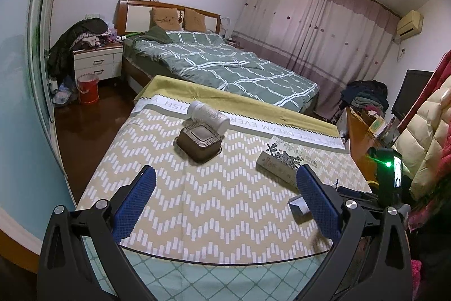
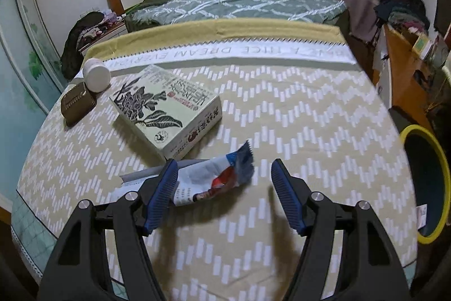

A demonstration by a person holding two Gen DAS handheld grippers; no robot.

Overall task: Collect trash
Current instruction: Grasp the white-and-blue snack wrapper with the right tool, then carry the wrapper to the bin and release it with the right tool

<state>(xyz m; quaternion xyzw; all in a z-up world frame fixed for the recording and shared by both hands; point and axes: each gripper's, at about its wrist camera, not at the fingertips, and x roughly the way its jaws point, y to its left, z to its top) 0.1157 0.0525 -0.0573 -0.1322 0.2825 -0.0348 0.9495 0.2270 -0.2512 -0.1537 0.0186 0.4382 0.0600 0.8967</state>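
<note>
Setting: a bedroom, with a table (image 2: 282, 109) covered by a tan and white zigzag cloth standing at the foot of a bed (image 1: 225, 66) with a green checked quilt.
Right gripper (image 2: 224, 174): it is pointing steeply down over the near part of the table. Its two blue fingers are standing apart and are not pressing on anything.
Wrapper (image 2: 214, 177): a crumpled white, red and blue snack wrapper is lying on the cloth, partly between the right gripper's fingers. It is sitting close against the left finger, while the right finger is well clear of it.
Flat card (image 2: 141, 175): a pale flat piece is lying just left of the wrapper, partly behind the left finger.
Left gripper (image 1: 225, 182): it is hovering over the near edge of the table with its blue fingers spread wide and nothing between them.
Box (image 2: 166, 106): a cream box printed with dark flowers is lying flat beyond the wrapper.
Brown tray (image 1: 198, 141): a small brown lidded container is sitting near the far left of the table.
White bottle (image 1: 210, 114): it is lying on its side, touching the brown tray's far edge.
Bin (image 2: 431, 188): a dark bin with a yellow rim is standing on the floor beside the table's right edge.
</note>
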